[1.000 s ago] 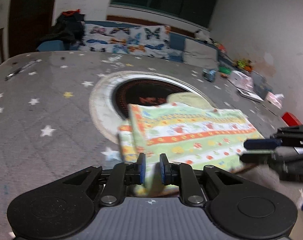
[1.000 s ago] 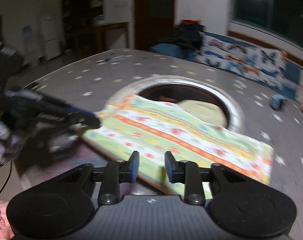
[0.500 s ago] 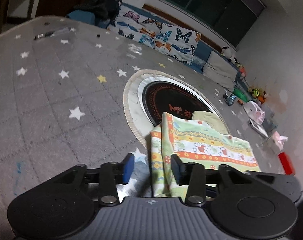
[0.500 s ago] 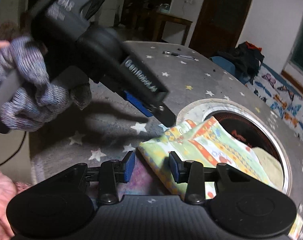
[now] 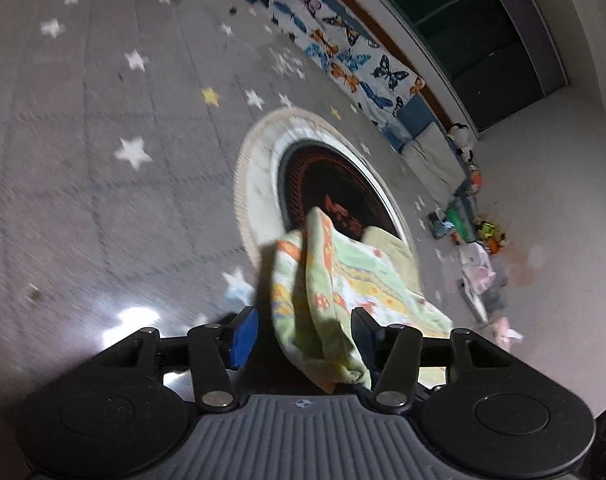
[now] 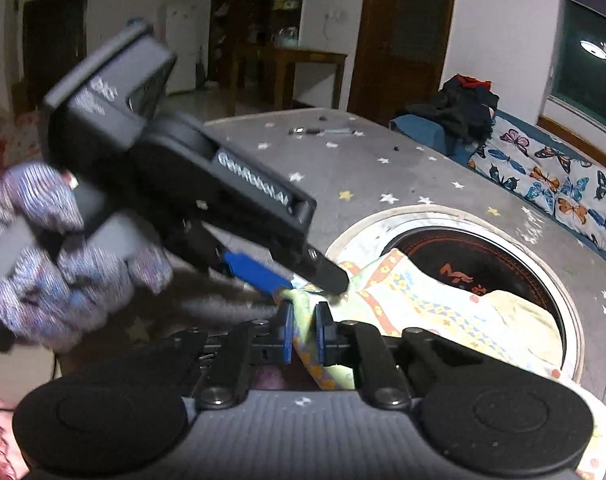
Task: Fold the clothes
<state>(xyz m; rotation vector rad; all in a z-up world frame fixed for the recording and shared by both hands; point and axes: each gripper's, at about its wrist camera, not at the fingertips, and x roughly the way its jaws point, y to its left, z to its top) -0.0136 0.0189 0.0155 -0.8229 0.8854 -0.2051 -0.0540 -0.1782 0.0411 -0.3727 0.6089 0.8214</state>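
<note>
Right hand-held gripper [image 6: 303, 334]: jaws now clamped on the near corner of the striped green, yellow and orange printed cloth garment [image 6: 419, 304]; half a second ago they stood apart around that corner. Left hand-held gripper [image 5: 301, 336]: jaws spread wide, the bunched cloth [image 5: 327, 280] draped between them but not pinched; a second ago they were nearly closed on it. Judgement: the corner has passed from left to right, so the next fold appears about to be drawn by the right.

The garment lies on the grey star-patterned tabletop [image 5: 103, 140], its far part over the round dark inset with white rim [image 5: 259, 168] toward 12 o'clock.

Right wrist view alone shows the left hand-held gripper [image 6: 319, 276] from outside, at 10 o'clock, fingertips just beside the gripped corner, held by a knitted-gloved hand [image 6: 63, 240]. Left wrist view alone shows the cloth's layered fold and toys on the floor at 3 o'clock; it is motion-blurred.
</note>
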